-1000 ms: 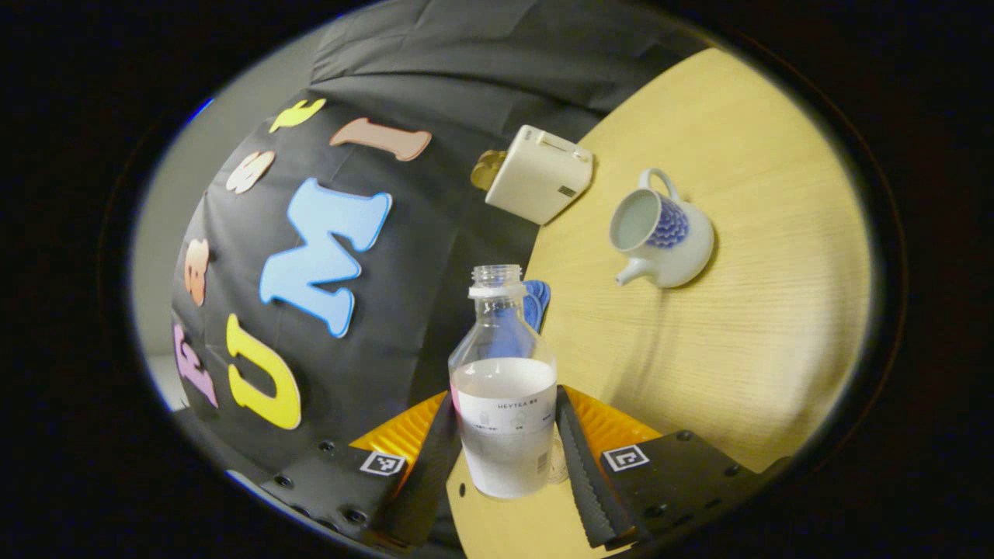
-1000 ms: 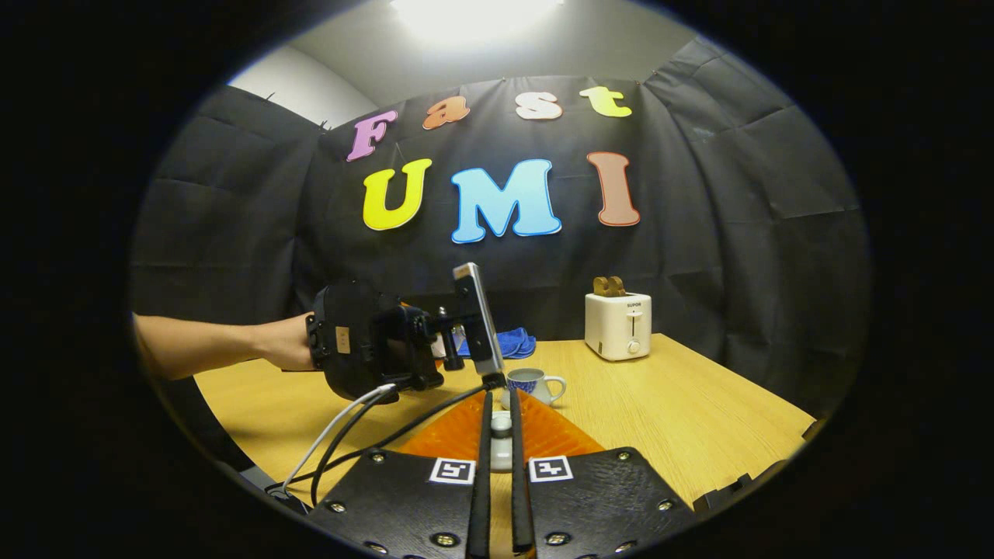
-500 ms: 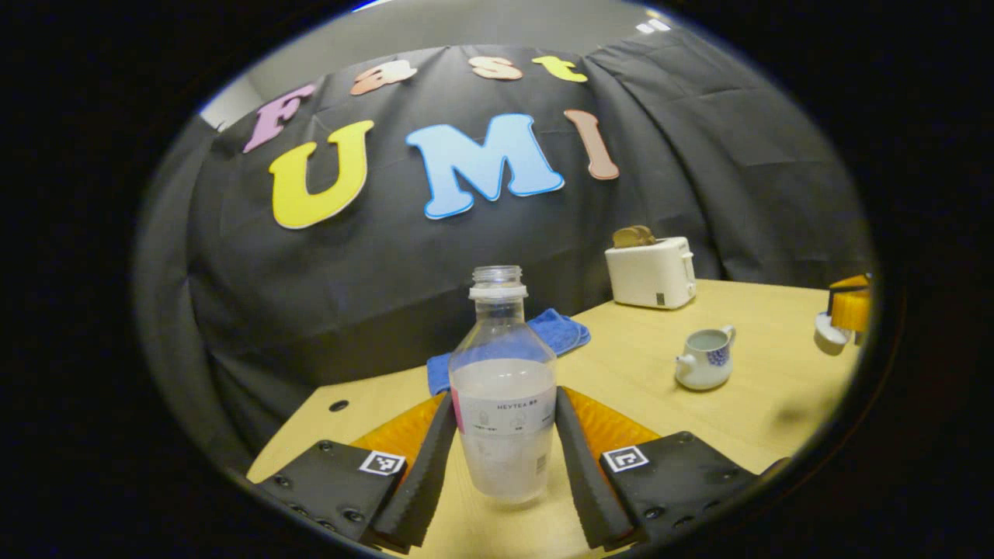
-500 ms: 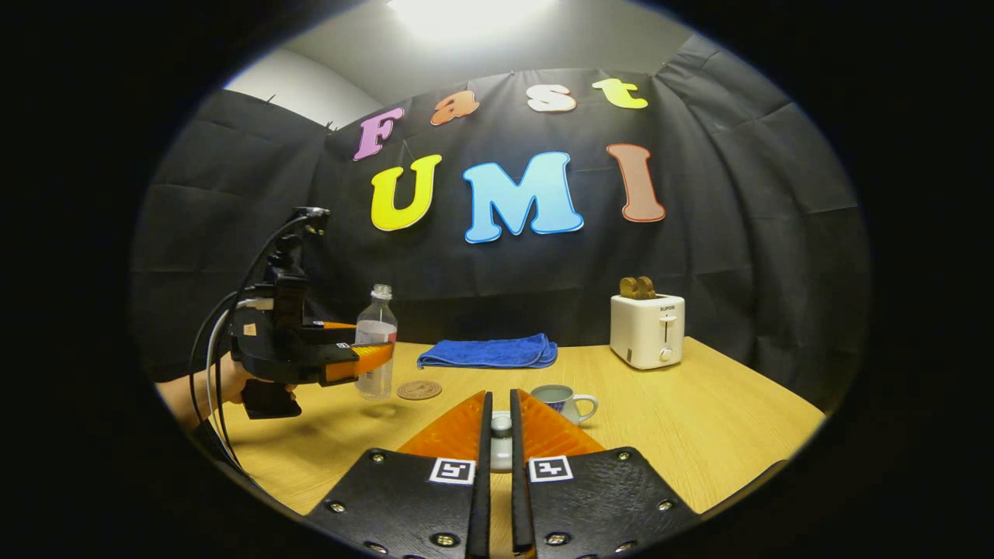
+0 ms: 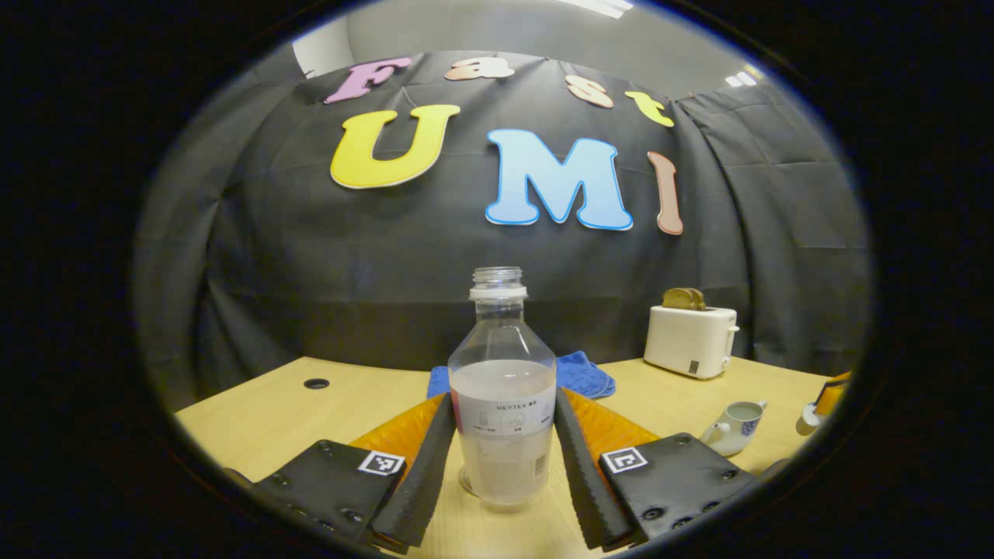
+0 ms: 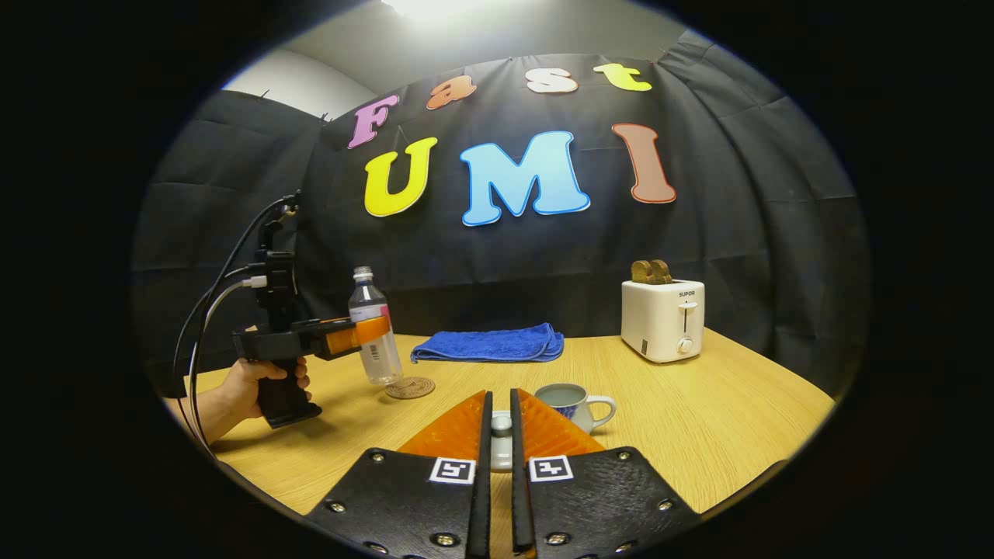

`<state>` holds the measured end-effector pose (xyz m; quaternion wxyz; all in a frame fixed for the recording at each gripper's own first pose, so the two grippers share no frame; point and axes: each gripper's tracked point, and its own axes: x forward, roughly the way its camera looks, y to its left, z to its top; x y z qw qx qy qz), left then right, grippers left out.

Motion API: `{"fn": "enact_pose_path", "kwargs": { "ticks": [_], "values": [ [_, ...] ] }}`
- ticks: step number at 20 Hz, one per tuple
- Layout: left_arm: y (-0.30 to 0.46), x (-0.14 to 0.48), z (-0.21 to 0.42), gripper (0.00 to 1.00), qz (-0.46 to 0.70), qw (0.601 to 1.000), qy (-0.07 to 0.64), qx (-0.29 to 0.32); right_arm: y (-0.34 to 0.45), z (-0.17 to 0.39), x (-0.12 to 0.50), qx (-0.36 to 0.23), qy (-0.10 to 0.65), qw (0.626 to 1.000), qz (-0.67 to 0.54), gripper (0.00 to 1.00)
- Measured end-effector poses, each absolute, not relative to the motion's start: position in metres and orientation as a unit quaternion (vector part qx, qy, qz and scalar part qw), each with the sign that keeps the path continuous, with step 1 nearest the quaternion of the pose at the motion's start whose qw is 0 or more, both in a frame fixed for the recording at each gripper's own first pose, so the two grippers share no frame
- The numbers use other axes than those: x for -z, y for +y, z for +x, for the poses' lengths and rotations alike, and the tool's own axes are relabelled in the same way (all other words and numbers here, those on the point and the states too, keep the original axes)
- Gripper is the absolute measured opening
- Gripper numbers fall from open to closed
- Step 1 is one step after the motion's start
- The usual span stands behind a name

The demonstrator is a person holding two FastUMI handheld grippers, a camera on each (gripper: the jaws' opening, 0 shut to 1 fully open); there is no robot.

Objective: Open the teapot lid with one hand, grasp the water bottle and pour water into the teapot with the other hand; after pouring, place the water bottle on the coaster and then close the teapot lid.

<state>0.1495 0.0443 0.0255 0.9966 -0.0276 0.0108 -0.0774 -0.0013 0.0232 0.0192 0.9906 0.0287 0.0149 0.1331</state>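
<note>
In the left gripper view, the left gripper [image 5: 503, 466] had its two fingers pressed against either side of the water bottle [image 5: 503, 404], which stood upright, uncapped and roughly half full of cloudy water. A pale ring at the bottle's foot may have been the coaster [image 5: 466, 485], though the bottle hid most of it. The right gripper view showed the coaster [image 6: 409, 387] more plainly as a round disc on the table [image 6: 699, 419], with the bottle [image 6: 373, 330] low over its left edge; whether the base touched it could not be told. A hand [image 6: 260, 380] gripped the left gripper's handle there. The right gripper [image 6: 502, 442] was closed on the knob of the teapot lid [image 6: 502, 446], held up between its fingers. The teapot [image 6: 571, 404] sat open on the table just beyond, with water visible inside and its handle turned right. Farther back lay a folded blue cloth [image 6: 489, 345], and a white toaster [image 6: 662, 320] with bread in its slots stood to the right.
</note>
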Motion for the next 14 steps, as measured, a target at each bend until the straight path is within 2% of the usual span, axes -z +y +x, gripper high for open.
{"fn": "enact_pose_path", "kwargs": {
  "ticks": [4,13,14],
  "values": [
    [0.042,-0.003,0.177,0.82,-0.005,0.997,0.026,0.068,0.020,0.005,-0.016,-0.131,0.019,0.990,0.038,0.11],
    [0.043,0.006,0.188,0.83,-0.011,0.998,0.019,0.057,0.016,0.008,-0.014,-0.126,0.018,0.991,0.040,0.11],
    [0.043,0.007,0.188,0.86,-0.012,0.998,0.019,0.058,0.015,0.008,-0.013,-0.126,0.018,0.991,0.041,0.11]
  ]
}}
